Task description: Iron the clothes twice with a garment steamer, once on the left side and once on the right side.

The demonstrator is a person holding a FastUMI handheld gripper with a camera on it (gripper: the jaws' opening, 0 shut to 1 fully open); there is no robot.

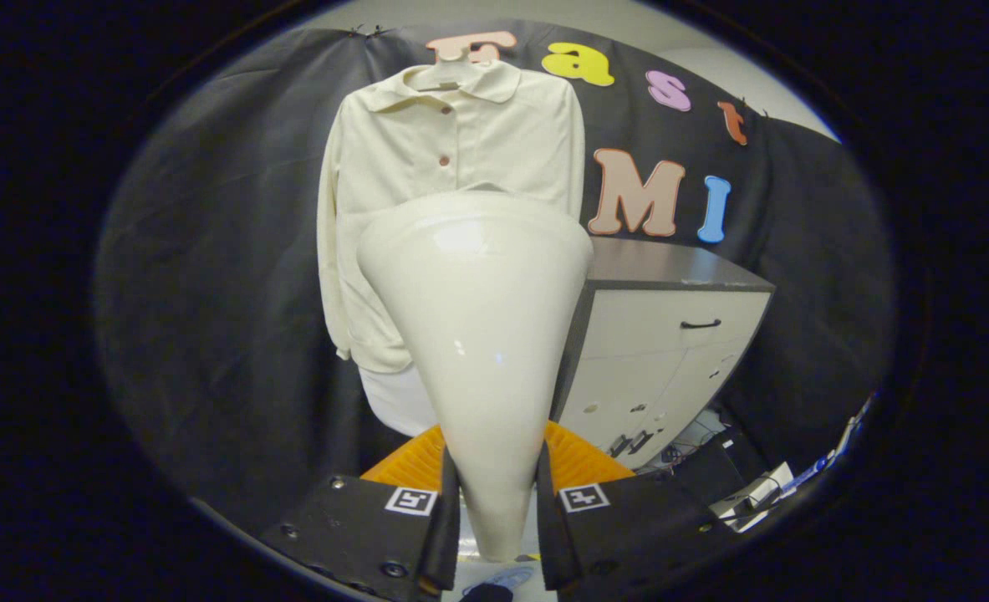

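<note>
The gripper [498,510] pinches the narrow handle end of the garment steamer [477,334], one black finger pressing each side of it, so the tool sits firmly between the fingers and widens away from them toward its broad rounded head at twelve o'clock. Behind the handle, just past the fingers, an orange object [582,460] shows on both sides; what it is I cannot tell. Beyond the steamer head hangs the cream shirt [452,142] on a hanger [448,75] against the black cloth wall, buttoned, sleeves hanging down, its lower middle hidden by the steamer. The head seems to stand off from the fabric rather than touch it, though the gap is hard to judge. I judge the task to be at an early or between-passes point: the steamer is in hand and faces the shirt, but nothing here shows whether either side has been ironed. For room, the shirt's left sleeve edge at ten o'clock has bare cloth beside it, so that side is free. At three o'clock a white cabinet [670,334] with a dark top stands close beside the shirt's right edge, and its corner narrows a sweep there. Cables and small clutter [753,493] lie at four o'clock.
</note>
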